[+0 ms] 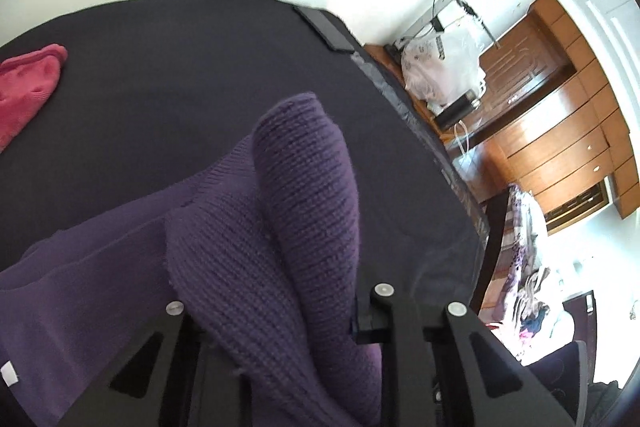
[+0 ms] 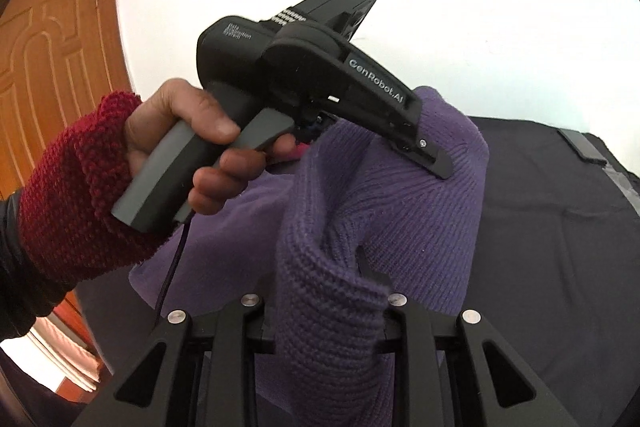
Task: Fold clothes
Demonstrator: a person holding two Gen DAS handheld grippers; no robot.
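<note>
A purple knit sweater (image 1: 304,187) lies on a dark bedspread (image 1: 180,75), with part of it lifted into a bunched ridge. In the left wrist view the knit rises between the jaws of my left gripper (image 1: 280,307) and hides the fingertips. In the right wrist view a hand (image 2: 180,123) in a red knit cuff holds the left gripper (image 2: 432,159), whose jaws are pinched on the top fold of the sweater (image 2: 420,227). My right gripper (image 2: 328,311) is shut on a thick roll of the same knit, close to the camera.
A pink garment (image 1: 28,87) lies at the left of the bedspread. A flat black strip (image 1: 324,27) sits at its far edge. Beyond the edge stand wooden cabinets (image 1: 560,131), a white plastic bag (image 1: 444,67) and a heap of clothes (image 1: 524,267). A wooden door (image 2: 52,67) stands at left.
</note>
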